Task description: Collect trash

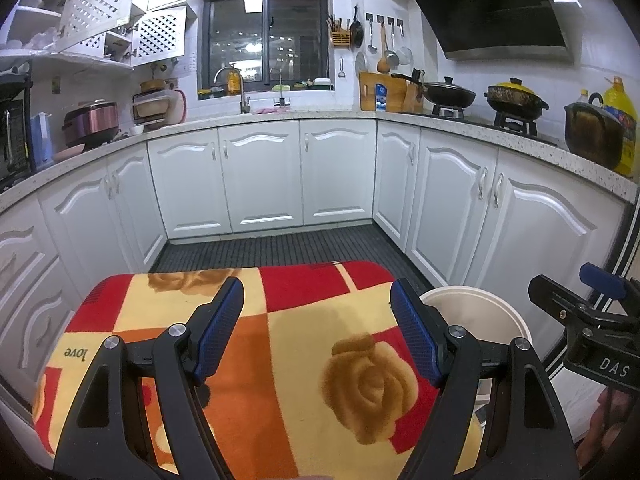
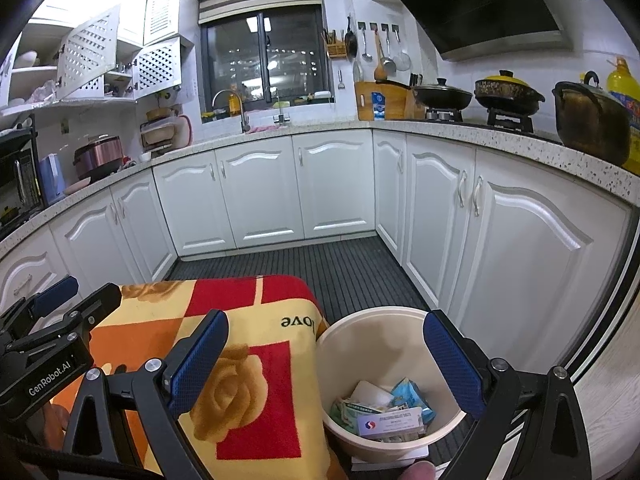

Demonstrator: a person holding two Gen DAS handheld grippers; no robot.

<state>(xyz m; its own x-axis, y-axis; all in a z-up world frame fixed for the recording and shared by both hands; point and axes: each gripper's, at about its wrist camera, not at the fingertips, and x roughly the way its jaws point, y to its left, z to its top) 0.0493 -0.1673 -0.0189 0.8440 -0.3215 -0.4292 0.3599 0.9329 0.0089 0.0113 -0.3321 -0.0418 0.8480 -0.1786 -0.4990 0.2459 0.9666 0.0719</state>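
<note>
Two tongs, both spread wide, empty.

Left wrist view: left tongs (image 1: 316,332) above blanket-covered worktop (image 1: 288,344); bin (image 1: 476,304) just right of blanket, nothing loose visible.

Right wrist view: right tongs (image 2: 326,364) nearer, straddling bin (image 2: 360,344); trash (image 2: 384,412) inside, at bottom.

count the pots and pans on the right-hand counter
3: a black lidded wok on the near-corner burner, a yellow-lidded dark pan on the next burner, and a dark brown handled pot on the speckled counter. Others may be hidden.
</note>
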